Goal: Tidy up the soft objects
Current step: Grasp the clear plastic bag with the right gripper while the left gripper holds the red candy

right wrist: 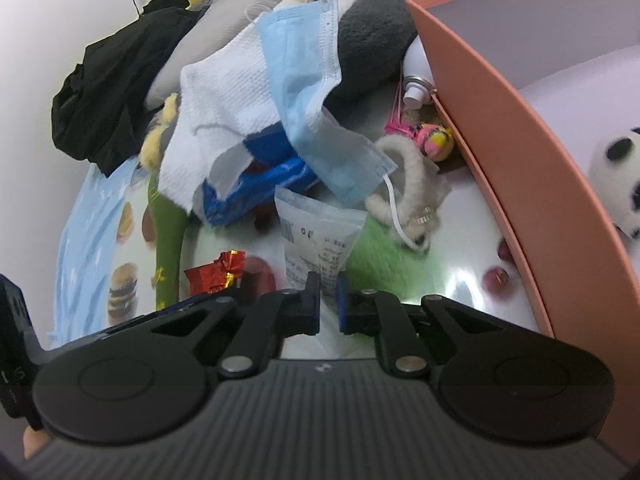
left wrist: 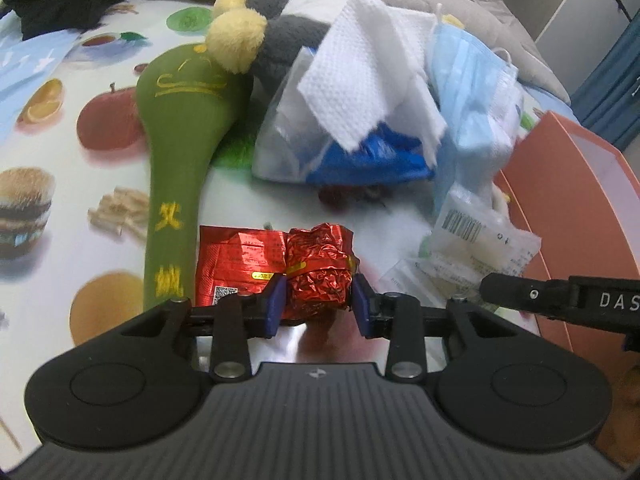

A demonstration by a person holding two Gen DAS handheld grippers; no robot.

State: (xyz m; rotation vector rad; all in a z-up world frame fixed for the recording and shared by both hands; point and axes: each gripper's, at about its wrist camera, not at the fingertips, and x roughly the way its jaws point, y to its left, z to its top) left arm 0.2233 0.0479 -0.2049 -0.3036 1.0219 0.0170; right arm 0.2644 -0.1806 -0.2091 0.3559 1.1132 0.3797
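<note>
The left gripper (left wrist: 318, 300) has its blue pads clamped on either side of a crumpled red foil wrapper (left wrist: 318, 268), which sits on the fruit-and-burger printed tablecloth (left wrist: 60, 160), just right of a flat red foil packet (left wrist: 236, 260). A green plush mallet (left wrist: 180, 140) with yellow characters lies to the left of that. Over on the right, the right gripper (right wrist: 328, 304) is squeezed nearly closed on the near edge of a white printed sachet (right wrist: 316, 240), pinching it thin. Behind the sachet the pile looms: a white paper towel (right wrist: 224, 120), a blue face mask (right wrist: 316, 112) draped over a grey plush (right wrist: 372, 40), and a blue plastic bag (right wrist: 256, 188) beneath. At the right stands a salmon-pink box (right wrist: 500, 140) with a panda plush (right wrist: 616, 184) inside.
</note>
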